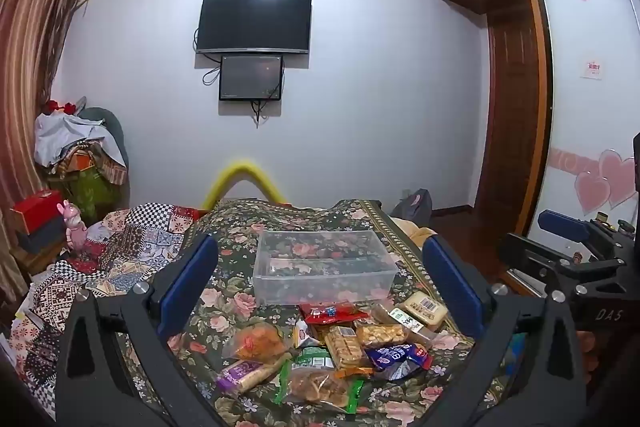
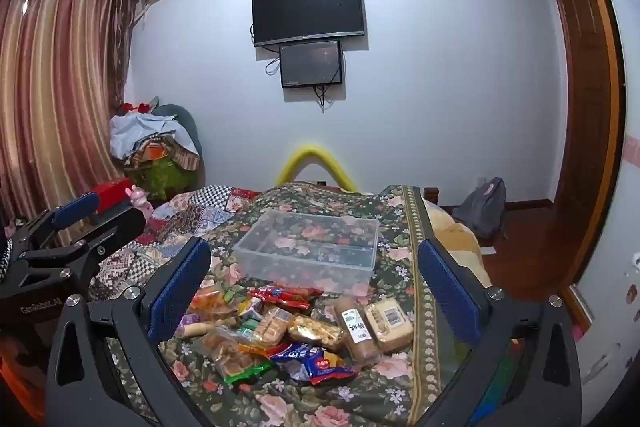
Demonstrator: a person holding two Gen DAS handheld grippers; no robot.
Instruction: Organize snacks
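Observation:
A pile of several wrapped snacks point(image 1: 332, 351) lies on the floral bedspread, also in the right wrist view point(image 2: 288, 335). Behind it stands an empty clear plastic box point(image 1: 324, 267), also in the right wrist view point(image 2: 310, 251). My left gripper point(image 1: 320, 287) is open and empty, hovering above the pile; it also shows at the left of the right wrist view point(image 2: 86, 223). My right gripper point(image 2: 316, 291) is open and empty above the pile; it also shows at the right of the left wrist view point(image 1: 576, 239).
The floral bedspread point(image 1: 240, 291) covers the bed, with a patchwork quilt point(image 1: 100, 259) to the left. A wardrobe point(image 1: 516, 107) stands at right, a clothes pile point(image 1: 84, 155) at left, a backpack point(image 2: 482, 207) on the floor. A yellow foam tube point(image 1: 244, 175) sits behind the bed.

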